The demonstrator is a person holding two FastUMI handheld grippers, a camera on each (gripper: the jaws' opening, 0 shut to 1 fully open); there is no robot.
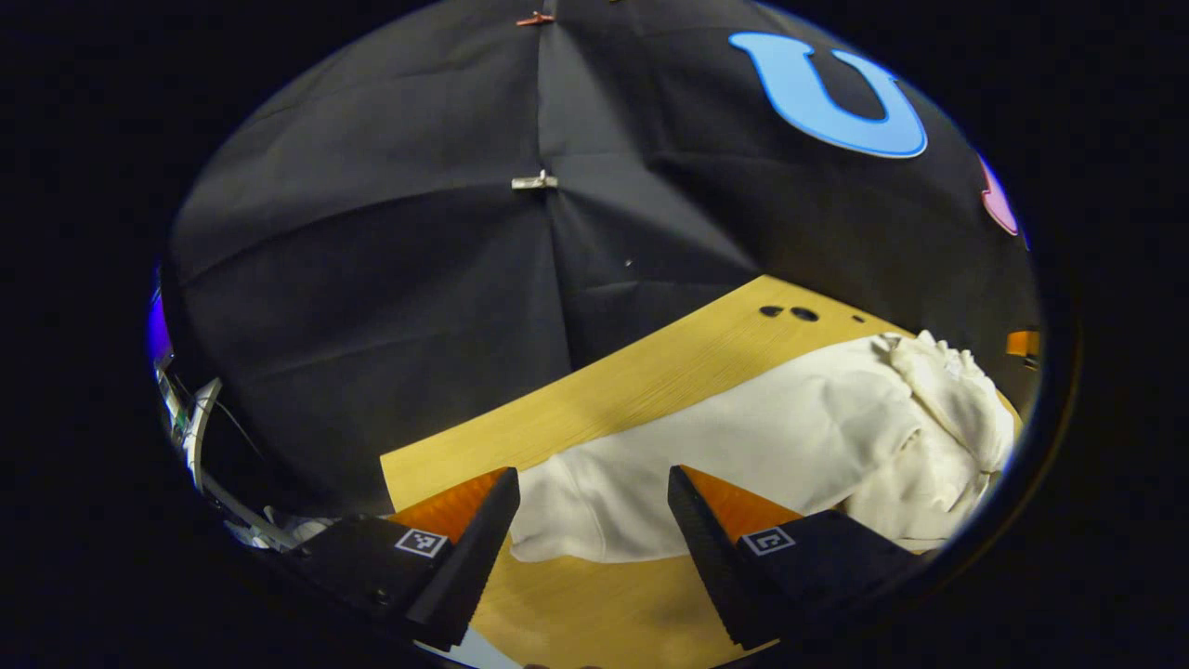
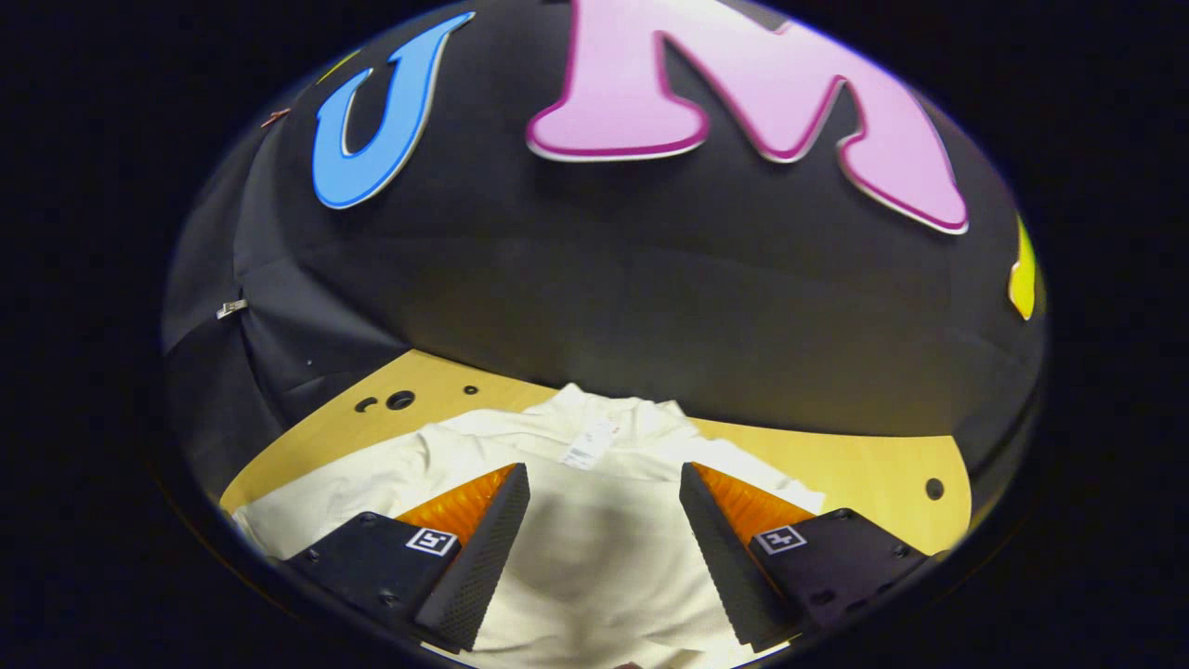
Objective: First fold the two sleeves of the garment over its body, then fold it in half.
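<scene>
- In the left gripper view, the left gripper (image 1: 590,520) sits at 6 o'clock with its two fingers spread wide apart and nothing between them.
- Past those fingers a white long-sleeved garment (image 1: 743,446) lies on a wooden table (image 1: 641,381), running from 6 o'clock out toward 3 o'clock.
- One sleeve (image 1: 594,516) stretches toward the left gripper, its cuffed end lying flat on the wood in the gap between the fingertips; whether either finger touches it cannot be told.
- At 3 o'clock in this view the cloth is bunched into a crumpled heap (image 1: 947,400) near the table's far edge.
- Two dark holes (image 1: 788,313) mark the table top at about 1 o'clock, just beyond the garment.
- In the right gripper view, the right gripper (image 2: 604,539) is likewise at 6 o'clock, fingers parted and gripping nothing, hovering over the garment's body (image 2: 594,567).
- The neckline (image 2: 613,409) with a small label (image 2: 590,444) lies at about 12 o'clock from the fingertips, close to the booth wall.
- Bare table shows at 3 o'clock in this view, with a single hole (image 2: 934,489), and more holes (image 2: 399,400) at 10 o'clock.
</scene>
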